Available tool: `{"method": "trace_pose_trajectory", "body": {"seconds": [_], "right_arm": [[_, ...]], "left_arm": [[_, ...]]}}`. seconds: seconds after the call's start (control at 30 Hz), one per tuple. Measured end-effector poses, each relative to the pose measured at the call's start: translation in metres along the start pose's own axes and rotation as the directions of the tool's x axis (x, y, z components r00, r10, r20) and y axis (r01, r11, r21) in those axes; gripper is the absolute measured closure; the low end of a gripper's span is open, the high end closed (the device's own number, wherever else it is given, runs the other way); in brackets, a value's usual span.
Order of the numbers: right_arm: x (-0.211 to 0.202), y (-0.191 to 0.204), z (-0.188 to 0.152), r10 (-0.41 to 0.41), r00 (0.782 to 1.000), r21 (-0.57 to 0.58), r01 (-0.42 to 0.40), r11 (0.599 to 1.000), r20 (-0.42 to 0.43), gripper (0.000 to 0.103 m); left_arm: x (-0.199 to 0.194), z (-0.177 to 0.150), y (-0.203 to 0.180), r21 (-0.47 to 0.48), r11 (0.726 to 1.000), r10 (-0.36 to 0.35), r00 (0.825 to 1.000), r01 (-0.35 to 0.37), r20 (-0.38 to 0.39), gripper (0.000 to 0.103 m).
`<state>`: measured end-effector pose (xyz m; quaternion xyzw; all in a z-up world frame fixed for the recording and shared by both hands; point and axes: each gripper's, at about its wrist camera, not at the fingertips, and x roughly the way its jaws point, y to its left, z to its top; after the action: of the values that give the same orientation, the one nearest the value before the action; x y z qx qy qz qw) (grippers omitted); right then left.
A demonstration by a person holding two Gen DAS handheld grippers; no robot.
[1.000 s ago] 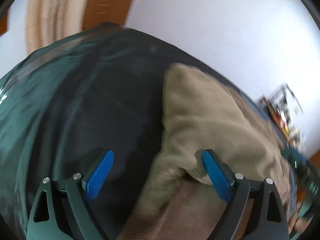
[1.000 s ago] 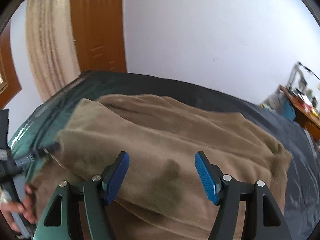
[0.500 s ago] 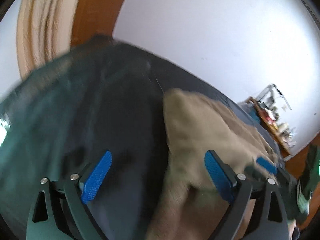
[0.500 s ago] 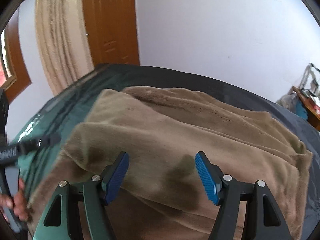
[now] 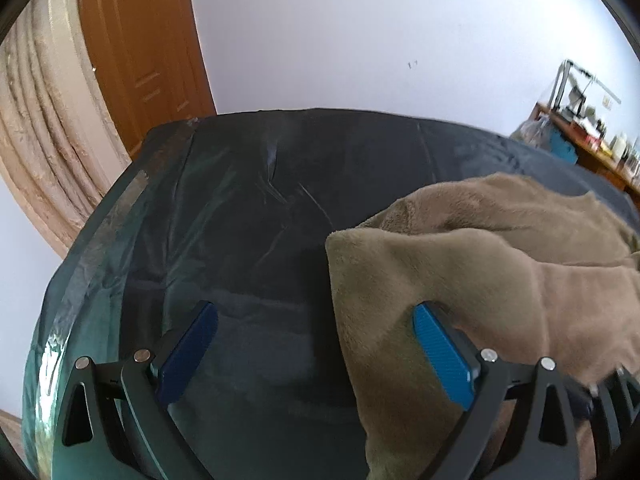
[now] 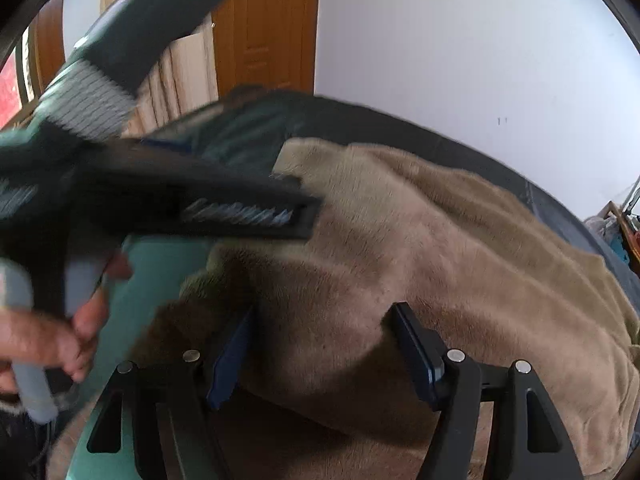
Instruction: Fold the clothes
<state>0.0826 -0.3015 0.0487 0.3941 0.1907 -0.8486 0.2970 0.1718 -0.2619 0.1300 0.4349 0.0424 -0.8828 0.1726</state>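
Two layers of a brown fleece garment [image 5: 500, 264] show in the left wrist view, one lapped over the other, lying on the right part of a bed with a dark green cover [image 5: 248, 216]. The left gripper [image 5: 316, 352] has its jaws spread wide: the left finger hangs over bare cover, the right finger rests against the garment's near corner, and nothing is pinched between them. A brown door [image 5: 136, 40] and a beige curtain [image 5: 36, 120] stand behind the bed.

In the right wrist view the fleece garment [image 6: 420, 264] fills the middle, with a folded edge running across it. The right gripper [image 6: 324, 356] is likewise wide open, its fingers pressed down on either side of a hump of fleece without closing on it. The left gripper [image 6: 248, 212] crosses the frame, blurred, held by the person's hand [image 6: 76, 332].

Judged from this, at least one fold is in place, yet the garment is broad and loose at its right side, so more folding and smoothing seems left.
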Motion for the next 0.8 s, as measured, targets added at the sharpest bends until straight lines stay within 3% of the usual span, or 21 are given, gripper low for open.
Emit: {"method": "trace_pose_trajectory", "body": {"seconds": [0.17,0.37,0.5,0.6,0.7,0.8], "right_arm": [[-0.007,0.011,-0.014,-0.031,0.999,-0.067,0.032,0.997,0.010,0.030],[-0.011,0.001,-0.015,0.029,0.999,-0.052,-0.027,0.998,0.025,0.030],[-0.036,-0.045,-0.019,-0.002,0.997,0.045,-0.001,0.999,0.071,0.030],[-0.055,-0.081,-0.022,-0.033,0.994,0.121,0.021,0.992,0.103,0.030],[-0.068,-0.128,-0.034,-0.083,0.993,0.231,0.062,0.971,0.085,0.030],[-0.068,-0.169,-0.052,-0.108,0.994,0.321,0.095,0.942,0.023,0.030]], "left_arm": [[0.020,0.003,0.003,0.002,0.999,0.035,0.999,-0.035,-0.016,0.003],[0.029,0.004,0.017,-0.025,1.000,0.003,1.000,-0.004,-0.030,0.000],[0.015,0.006,0.028,-0.065,0.998,-0.019,1.000,0.019,-0.001,0.000],[-0.007,0.010,0.032,-0.102,0.989,-0.098,0.993,0.104,0.059,0.000],[-0.032,0.011,0.028,-0.109,0.964,-0.229,0.965,0.242,0.126,0.000],[-0.042,0.009,0.007,-0.050,0.907,-0.410,0.904,0.418,0.124,0.000]]}}
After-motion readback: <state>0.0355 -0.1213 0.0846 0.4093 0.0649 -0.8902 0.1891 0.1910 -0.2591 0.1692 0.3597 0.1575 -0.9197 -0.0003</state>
